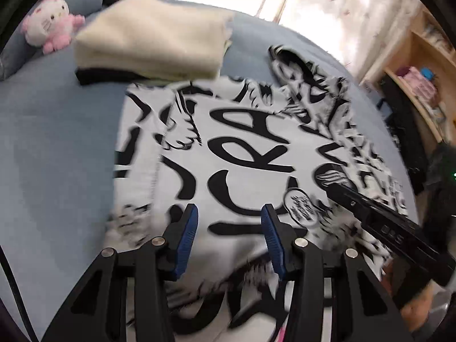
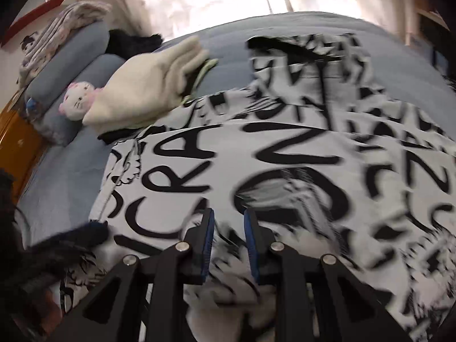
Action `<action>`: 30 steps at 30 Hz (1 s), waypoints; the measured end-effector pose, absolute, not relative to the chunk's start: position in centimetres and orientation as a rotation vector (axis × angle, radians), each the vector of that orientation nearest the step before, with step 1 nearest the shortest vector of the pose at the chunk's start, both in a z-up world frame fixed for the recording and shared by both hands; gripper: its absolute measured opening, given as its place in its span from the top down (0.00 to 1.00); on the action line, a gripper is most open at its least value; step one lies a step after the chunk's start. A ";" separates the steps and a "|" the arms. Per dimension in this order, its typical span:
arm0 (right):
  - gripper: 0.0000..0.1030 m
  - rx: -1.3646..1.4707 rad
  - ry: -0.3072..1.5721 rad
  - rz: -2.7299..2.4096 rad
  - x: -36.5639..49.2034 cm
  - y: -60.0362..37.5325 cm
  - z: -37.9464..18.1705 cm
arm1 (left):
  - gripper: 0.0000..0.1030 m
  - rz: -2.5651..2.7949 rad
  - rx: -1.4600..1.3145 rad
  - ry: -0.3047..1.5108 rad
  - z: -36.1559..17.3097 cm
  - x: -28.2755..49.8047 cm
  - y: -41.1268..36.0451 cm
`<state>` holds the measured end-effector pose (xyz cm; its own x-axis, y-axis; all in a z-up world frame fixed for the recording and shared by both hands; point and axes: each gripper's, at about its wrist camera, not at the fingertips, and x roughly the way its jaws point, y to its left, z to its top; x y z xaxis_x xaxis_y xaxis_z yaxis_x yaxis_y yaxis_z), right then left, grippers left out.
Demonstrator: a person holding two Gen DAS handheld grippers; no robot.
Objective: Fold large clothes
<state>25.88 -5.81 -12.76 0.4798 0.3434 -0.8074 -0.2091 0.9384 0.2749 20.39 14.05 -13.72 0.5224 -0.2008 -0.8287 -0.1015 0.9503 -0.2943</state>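
Note:
A large white garment with big black lettering (image 1: 228, 148) lies spread on a blue bed; it also fills the right wrist view (image 2: 285, 156). My left gripper (image 1: 229, 213) is open over the garment's near edge, blue pads apart, nothing between them. My right gripper (image 2: 228, 219) hovers over the near part of the garment with its jaws a little apart and empty. The right gripper's black body (image 1: 384, 222) shows at the right of the left wrist view, resting low over the cloth. Both views are blurred by motion.
A folded cream garment (image 1: 154, 37) on a black one lies at the bed's far left, also in the right wrist view (image 2: 148, 85). A pink plush toy (image 1: 51, 25) sits by blue pillows (image 2: 71, 65). A wooden shelf (image 1: 421, 74) stands to the right.

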 end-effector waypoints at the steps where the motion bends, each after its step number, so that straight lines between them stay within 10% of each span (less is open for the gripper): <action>1: 0.79 0.132 1.026 0.341 26.5 -5.3 -13.1 | 0.57 -0.037 -0.303 1.029 -14.5 20.8 13.5; 30: 0.66 0.299 1.013 -0.012 22.4 -18.3 -11.3 | 0.54 0.139 -0.092 0.987 -12.7 17.5 14.1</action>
<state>22.45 -18.30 -11.30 0.5330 0.1277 -0.8364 0.1476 0.9594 0.2405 17.45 14.06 -12.68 0.5433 0.0750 -0.8362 -0.1588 0.9872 -0.0147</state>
